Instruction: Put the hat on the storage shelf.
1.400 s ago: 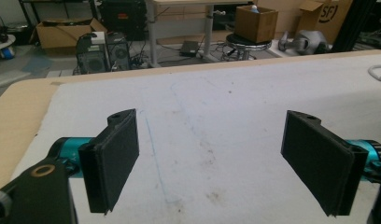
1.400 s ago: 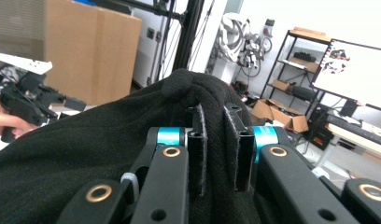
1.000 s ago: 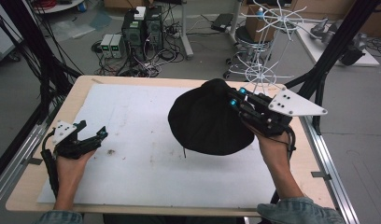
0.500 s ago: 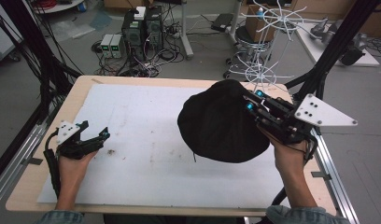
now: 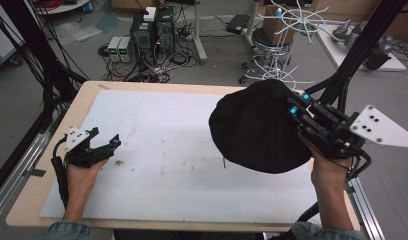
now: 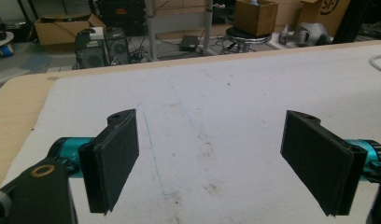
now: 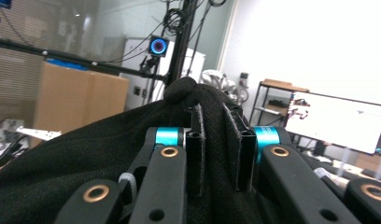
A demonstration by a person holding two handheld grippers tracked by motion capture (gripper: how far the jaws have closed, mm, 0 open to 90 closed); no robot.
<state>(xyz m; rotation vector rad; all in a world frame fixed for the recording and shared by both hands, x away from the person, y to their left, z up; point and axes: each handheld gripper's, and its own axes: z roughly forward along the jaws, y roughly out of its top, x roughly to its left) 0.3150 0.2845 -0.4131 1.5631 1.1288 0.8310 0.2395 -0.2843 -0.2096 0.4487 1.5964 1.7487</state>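
Black cloth (image 5: 257, 127), clamped between the right gripper (image 7: 215, 140) pads above the table's (image 5: 52, 200) right edge: best lifted slowly, probably clear of the table, left gripper (image 5: 106, 145) spread wide.

Grey concrete floor (image 5: 217, 60) w/ black computer towers (image 5: 152, 30) & cables; white wire rack (image 5: 287, 30); brown cardboard box (image 7: 62, 93).
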